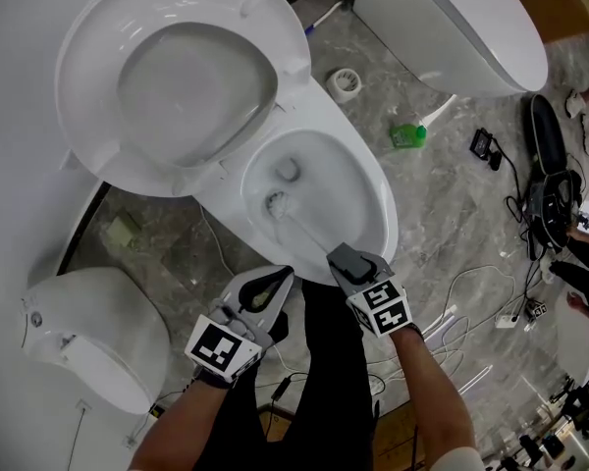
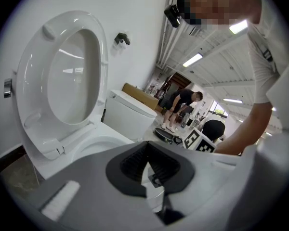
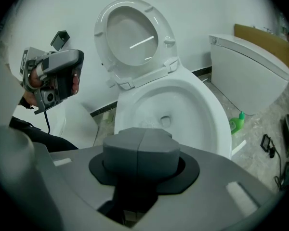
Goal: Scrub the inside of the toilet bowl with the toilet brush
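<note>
My right gripper [image 1: 346, 260] is clamped shut on the handle of the white long-handled toilet brush [image 1: 302, 228], whose bristle head lies low inside the white ceramic toilet bowl [image 1: 346, 177], beside the drain and near the bowl's left wall. My left gripper [image 1: 265, 287] hangs just short of the near rim, jaws parted and empty. Only the head view shows the brush; the right gripper view shows my closed jaws with the open basin ahead of them, and the left gripper raised beside the toilet. The left gripper view alone shows a dark-clothed person [image 2: 179, 103] bending over in the hall behind. There are three white toilets: this one with its oval white lid [image 1: 177, 77] tipped up, a second [image 1: 452, 27] at upper right, a third [image 1: 88, 332] at lower left. One small green plastic bottle [image 1: 408, 135] and one white tape roll [image 1: 345, 83] lie on the grey marbled floor [image 1: 452, 214] between the first two. The basin is clear to the brush's right; loose white and black cables [image 1: 491, 292] crowd the floor on my right.
</note>
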Demonstrator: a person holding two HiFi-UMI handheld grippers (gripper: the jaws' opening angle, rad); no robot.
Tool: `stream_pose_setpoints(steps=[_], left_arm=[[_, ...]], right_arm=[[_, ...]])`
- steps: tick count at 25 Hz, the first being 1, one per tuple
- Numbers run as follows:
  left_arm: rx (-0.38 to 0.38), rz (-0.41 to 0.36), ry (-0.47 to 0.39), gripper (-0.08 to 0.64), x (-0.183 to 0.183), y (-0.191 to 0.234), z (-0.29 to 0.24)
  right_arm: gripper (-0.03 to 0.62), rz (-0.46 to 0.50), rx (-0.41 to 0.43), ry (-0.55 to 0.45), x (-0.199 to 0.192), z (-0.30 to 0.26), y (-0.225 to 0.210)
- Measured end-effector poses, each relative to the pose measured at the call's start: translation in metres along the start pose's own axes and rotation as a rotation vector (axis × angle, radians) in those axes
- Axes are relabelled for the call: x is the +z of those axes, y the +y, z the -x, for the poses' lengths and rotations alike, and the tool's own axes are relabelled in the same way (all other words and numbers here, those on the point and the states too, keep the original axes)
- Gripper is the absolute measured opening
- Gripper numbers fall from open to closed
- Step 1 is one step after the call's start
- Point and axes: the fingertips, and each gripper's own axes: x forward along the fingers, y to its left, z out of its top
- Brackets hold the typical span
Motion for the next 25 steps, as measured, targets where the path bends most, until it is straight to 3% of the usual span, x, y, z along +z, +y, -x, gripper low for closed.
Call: stream_pose_setpoints(steps=[8, 15, 25], left_arm=[[0.004, 0.002, -0.021, 0.003, -0.007, 0.010, -0.012], [0.026, -0.007, -0.022, 0.003, -0.016, 0.029, -0.012], [0.040, -0.003, -0.041, 0.003, -0.011, 0.036, -0.012]], right_arm=[[0.153, 0.077, 0.004, -0.048, 0.034, -0.035, -0.008], [0.155, 0.140, -0.060, -0.084, 0.058, -0.056, -0.023], [0.155, 0.174, -0.120, -0.078, 0.070, -0.039, -0.068]])
